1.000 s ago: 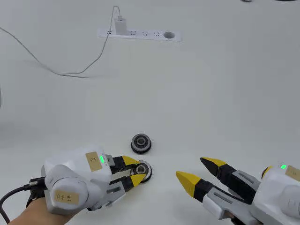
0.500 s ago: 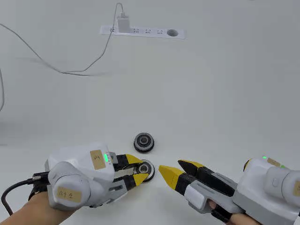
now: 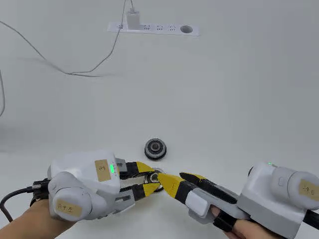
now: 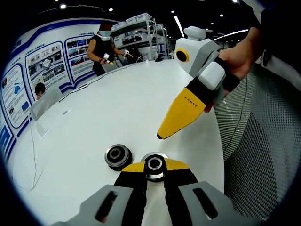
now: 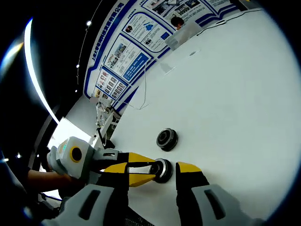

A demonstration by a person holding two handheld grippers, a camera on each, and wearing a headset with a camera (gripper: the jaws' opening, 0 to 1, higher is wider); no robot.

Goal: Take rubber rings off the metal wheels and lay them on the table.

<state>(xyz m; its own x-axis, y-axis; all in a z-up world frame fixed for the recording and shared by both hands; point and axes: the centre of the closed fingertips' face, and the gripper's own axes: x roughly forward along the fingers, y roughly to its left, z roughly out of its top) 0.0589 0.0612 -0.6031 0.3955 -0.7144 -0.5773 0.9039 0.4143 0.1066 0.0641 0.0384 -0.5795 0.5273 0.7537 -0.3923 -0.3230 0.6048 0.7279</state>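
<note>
While the left tool (image 3: 147,179) pinches one metal wheel (image 4: 155,165) at the surface (image 3: 224,109), the right tool (image 3: 175,178) is open, its jaws bracketing that wheel. Hook one tip under the rubber ring (image 4: 155,155), then peel steadily. A second wheel (image 3: 155,148) lies near.

The head view looks forward and down from high over the white table (image 3: 234,99), as far as the power strip (image 3: 154,28). Both gripper views sit low and close, angled toward each other across the near wheel (image 4: 155,165); all three share it and the far wheel (image 3: 155,148)
</note>
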